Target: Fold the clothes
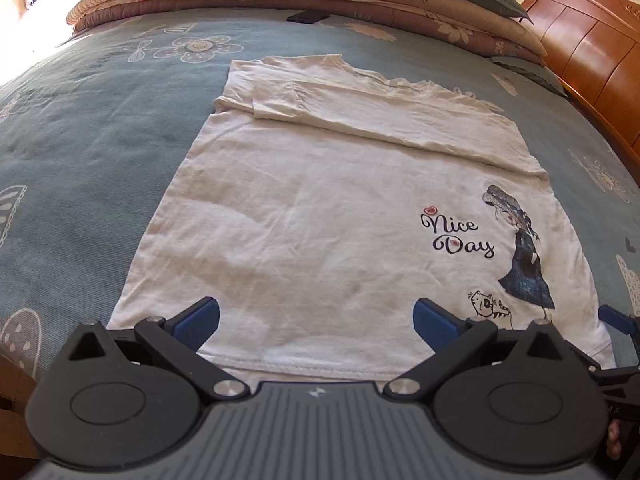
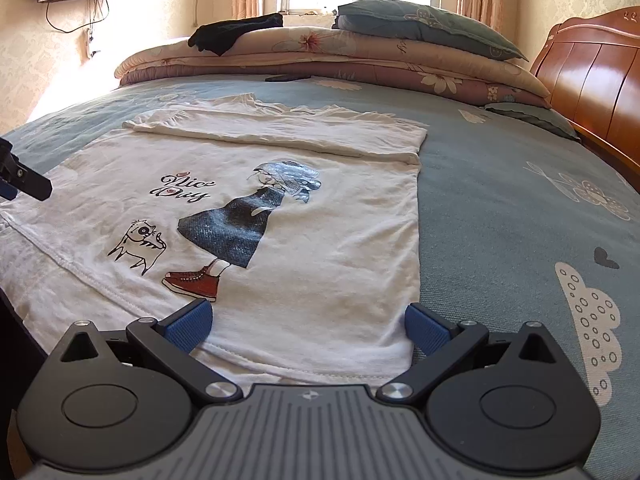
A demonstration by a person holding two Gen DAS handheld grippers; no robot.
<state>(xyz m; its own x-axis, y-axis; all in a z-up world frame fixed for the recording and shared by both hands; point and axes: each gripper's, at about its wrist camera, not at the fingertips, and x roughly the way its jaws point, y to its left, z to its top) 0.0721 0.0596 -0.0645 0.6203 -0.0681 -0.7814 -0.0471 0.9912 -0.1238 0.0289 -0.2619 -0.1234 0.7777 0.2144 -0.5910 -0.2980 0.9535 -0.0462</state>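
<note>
T-shirt [image 1: 320,220]: thin, limp, light. Pinch hem corners at 6 o'clock. Left gripper [image 1: 316,322], right gripper [image 2: 308,322]: jaws wide, empty.

1. A bed [image 2: 500,200] carries everything, covered by a blue-grey sheet printed with white flowers, butterflies and a small dark heart
2. A white T-shirt [image 1: 320,208] lies flat on the sheet, its far part folded over onto itself, the "Nice Day" print facing up
3. Folded floral quilts [image 2: 360,60] are stacked along the far edge of the bed
4. A small dark flat object [image 1: 306,17] lies on the sheet just in front of the quilts; what it is cannot be told
5. A wooden headboard [image 2: 592,64] rises at the right side
</note>
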